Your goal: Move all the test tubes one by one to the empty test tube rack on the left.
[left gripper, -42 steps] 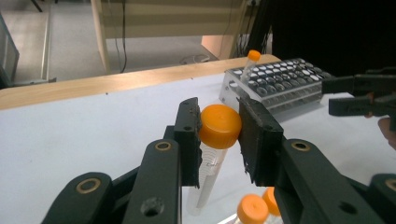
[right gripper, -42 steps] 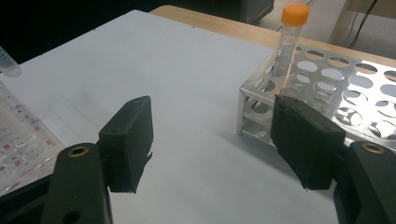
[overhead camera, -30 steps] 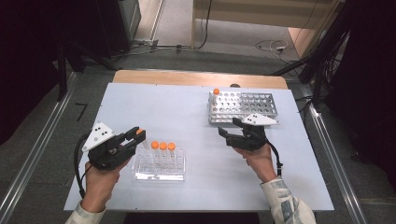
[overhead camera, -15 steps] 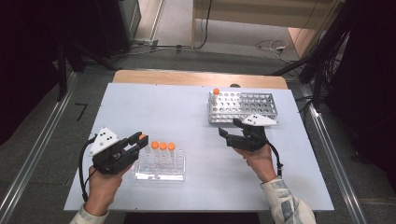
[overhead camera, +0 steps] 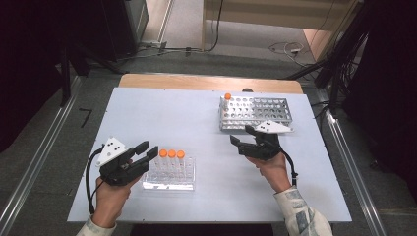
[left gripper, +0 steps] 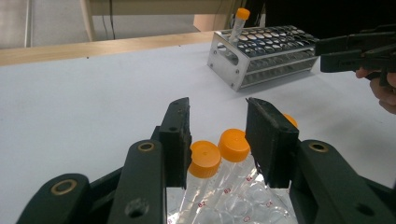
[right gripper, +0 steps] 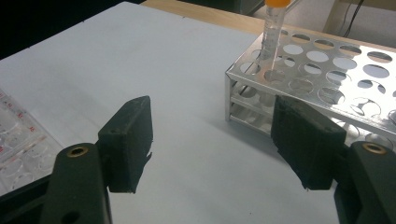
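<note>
Surface: a pale blue-white table (overhead camera: 177,113) with a wooden strip along its far edge, dark floor and cables beyond. All places below are given relative to the clear rack (overhead camera: 168,176), which stands near the table's front edge.
Left hand: my left hand (overhead camera: 110,196) comes in at the bottom, just left of the clear rack.
Left gripper: my left gripper (overhead camera: 149,151) sits at the clear rack's left end, pointing across it. Its jaws have just been opening and now stand apart by a moderate gap. In the left gripper view (left gripper: 218,135) the nearest cap shows in that gap; the pads press on nothing.
Capped tubes: three orange-capped tubes (overhead camera: 171,156) stand upright in a row along the clear rack's far side. The left one is closest to my left jaws.
Metal rack: a metal rack (overhead camera: 260,112) stands well to the right of and beyond the clear rack.
Single tube: one orange-capped tube (overhead camera: 227,100) stands in the metal rack's far left corner.
Right gripper: my right gripper (overhead camera: 242,136) lies well right of the clear rack, just in front of the metal rack. Its jaws stand wide and empty, as the right gripper view (right gripper: 212,140) shows.
Right hand: my right hand (overhead camera: 273,167) holds it from behind, sleeve at the bottom edge.
</note>
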The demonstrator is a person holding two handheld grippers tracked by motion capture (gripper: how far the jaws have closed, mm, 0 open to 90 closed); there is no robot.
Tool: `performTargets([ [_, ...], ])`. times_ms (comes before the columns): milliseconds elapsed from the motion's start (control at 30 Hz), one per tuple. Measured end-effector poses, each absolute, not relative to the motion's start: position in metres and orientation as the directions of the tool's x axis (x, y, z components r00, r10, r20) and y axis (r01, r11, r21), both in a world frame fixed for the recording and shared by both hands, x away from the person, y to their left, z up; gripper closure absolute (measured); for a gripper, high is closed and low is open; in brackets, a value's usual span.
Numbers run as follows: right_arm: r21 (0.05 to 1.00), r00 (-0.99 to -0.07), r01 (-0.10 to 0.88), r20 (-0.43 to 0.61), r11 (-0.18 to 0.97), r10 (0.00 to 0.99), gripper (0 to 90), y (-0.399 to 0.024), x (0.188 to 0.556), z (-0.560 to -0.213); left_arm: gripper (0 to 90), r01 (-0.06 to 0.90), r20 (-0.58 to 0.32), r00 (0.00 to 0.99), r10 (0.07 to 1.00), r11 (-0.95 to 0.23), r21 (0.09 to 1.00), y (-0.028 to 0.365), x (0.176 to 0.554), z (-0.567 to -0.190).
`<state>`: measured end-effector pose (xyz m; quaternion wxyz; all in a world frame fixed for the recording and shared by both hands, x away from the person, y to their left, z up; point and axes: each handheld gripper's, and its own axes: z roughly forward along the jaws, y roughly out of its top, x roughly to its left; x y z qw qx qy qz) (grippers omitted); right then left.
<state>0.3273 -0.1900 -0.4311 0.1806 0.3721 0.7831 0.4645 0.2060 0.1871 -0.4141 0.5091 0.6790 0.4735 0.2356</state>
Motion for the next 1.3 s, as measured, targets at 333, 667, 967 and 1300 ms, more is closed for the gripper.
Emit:
performTargets([
  [333, 0.87, -0.632, 0.411, 0.057, 0.271, 0.773, 29.5, -0.189, 0.332, -0.432, 24.3, 0.393, -0.182, 0.437, 0.881, -0.005, 0.92, 0.187, 0.209, -0.414],
  [667, 0.871, -0.578, 0.413, 0.025, 0.266, 0.815, 30.4, -0.171, 0.353, -0.437, 20.1, 0.397, -0.18, 0.424, 0.888, -0.003, 0.918, 0.188, 0.211, -0.415],
  [967, 0.868, -0.555, 0.409, -0.007, 0.28, 0.832, 32.8, -0.153, 0.372, -0.439, 20.1, 0.395, -0.177, 0.426, 0.887, -0.006, 0.919, 0.189, 0.21, -0.415],
  [1300, 0.862, -0.516, 0.428, -0.012, 0.27, 0.857, 34.6, -0.148, 0.394, -0.441, 19.8, 0.387, -0.183, 0.419, 0.889, 0.008, 0.922, 0.191, 0.21, -0.414],
])
